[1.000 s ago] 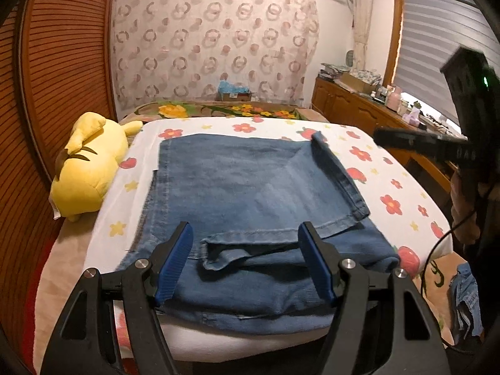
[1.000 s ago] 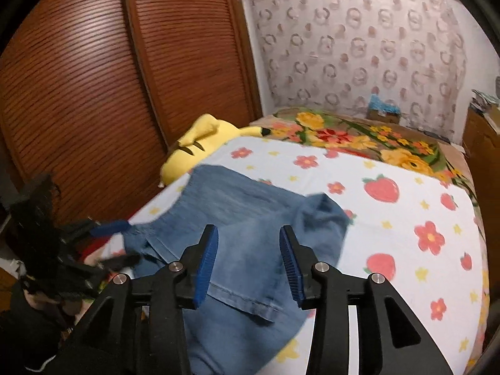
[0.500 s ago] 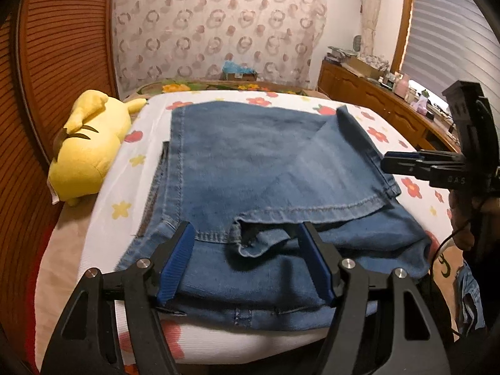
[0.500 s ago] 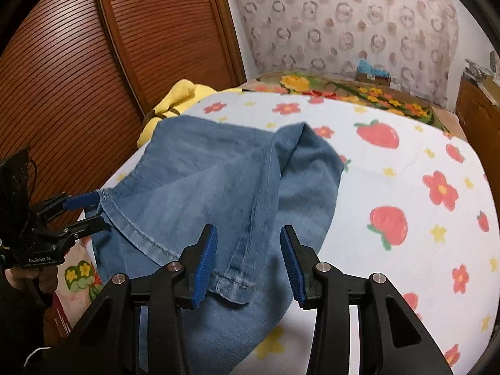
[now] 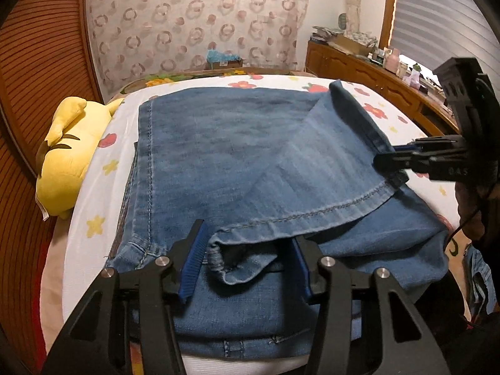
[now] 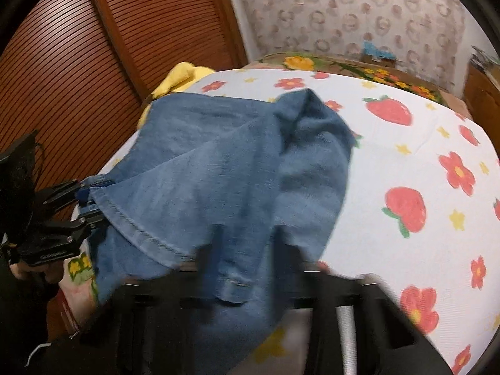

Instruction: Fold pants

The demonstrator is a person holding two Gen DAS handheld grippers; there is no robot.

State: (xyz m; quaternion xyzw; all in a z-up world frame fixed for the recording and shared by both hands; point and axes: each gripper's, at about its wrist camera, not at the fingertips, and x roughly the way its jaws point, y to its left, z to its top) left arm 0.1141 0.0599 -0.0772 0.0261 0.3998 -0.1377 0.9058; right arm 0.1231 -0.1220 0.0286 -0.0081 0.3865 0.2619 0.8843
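Blue denim pants (image 5: 237,162) lie folded on the bed, a leg end doubled over the lower layers. My left gripper (image 5: 247,259) is open, its blue pads either side of the rumpled hem corner (image 5: 225,259). My right gripper (image 5: 387,156) shows at the right, at the other hem corner. In the right wrist view the pants (image 6: 225,181) fill the middle; my right gripper (image 6: 247,250) is blurred with the hem between its fingers, and the left gripper (image 6: 84,206) sits at the hem's left end.
A yellow plush toy (image 5: 65,159) lies at the bed's left edge beside a brown slatted wardrobe door (image 6: 78,62). The flower-and-strawberry sheet (image 6: 422,187) spreads right. A wooden dresser (image 5: 368,75) with clutter stands at the far right.
Both grippers have moved in toward the pants' near hem. My left gripper's fingers now straddle the left hem corner; the right gripper has reached the right corner.
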